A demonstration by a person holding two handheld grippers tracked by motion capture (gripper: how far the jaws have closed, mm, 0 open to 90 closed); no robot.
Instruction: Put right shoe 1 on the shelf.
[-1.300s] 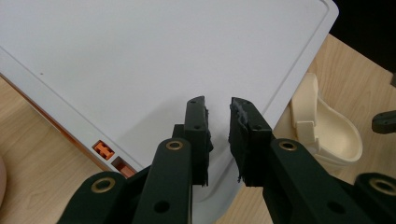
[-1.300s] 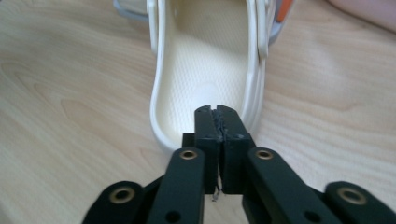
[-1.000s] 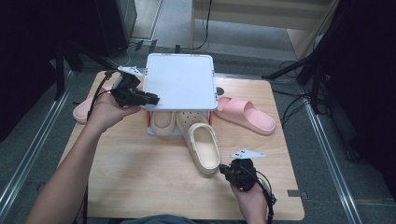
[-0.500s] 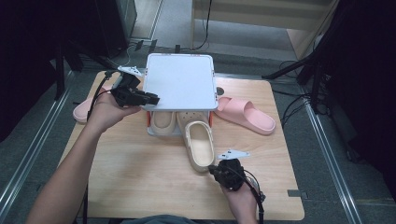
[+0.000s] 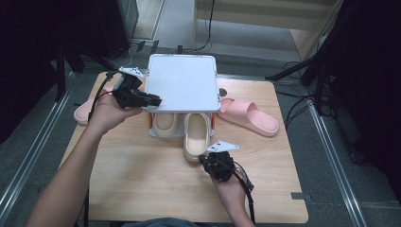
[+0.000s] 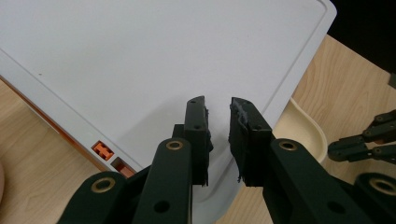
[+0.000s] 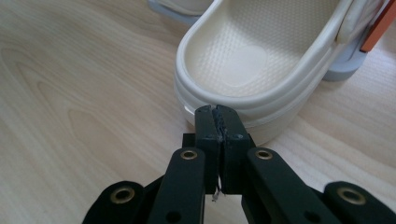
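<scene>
Cream moulded clog, dimpled footbed, rounded heel against closed right gripper. Left gripper narrowly open over the smooth white rack top, holding nothing.

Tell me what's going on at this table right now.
A person is putting cream clogs onto a small rack under a white tray-like top. The shut right gripper presses its tips against the heel of one cream clog, which sits partway in. The left gripper rests over the top's edge. Two pink slides lie beside the rack.
</scene>
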